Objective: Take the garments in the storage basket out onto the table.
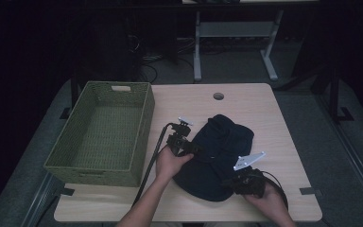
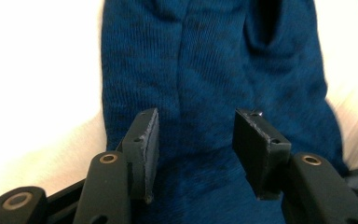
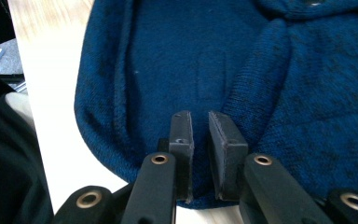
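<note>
Dark blue knit cloth, a folded garment (image 1: 217,153), lies on the pale wooden table (image 1: 283,123) just in front of the person, right of the middle. At its near edge sits the right gripper (image 1: 234,182), held in the person's right hand (image 1: 269,201). In the right gripper view its jaws stand almost together, with only a narrow gap between the pads (image 3: 182,140), right at the hem of the garment (image 3: 168,70); it seems a fold of the hem is pinched there, though the pads hide the spot and I cannot tell for sure.

A little farther in, the left gripper (image 1: 189,149) meets the garment's left edge, carried by the left hand (image 1: 169,163). Its jaws are about half open, and in the left gripper view the blue knit (image 2: 191,70) lies below the gap; the pads (image 2: 149,140) press on nothing.

To the left, well apart from the cloth, stands a green woven basket (image 1: 142,127). Beyond it the table has a round hole (image 1: 218,96) near its far edge.
</note>
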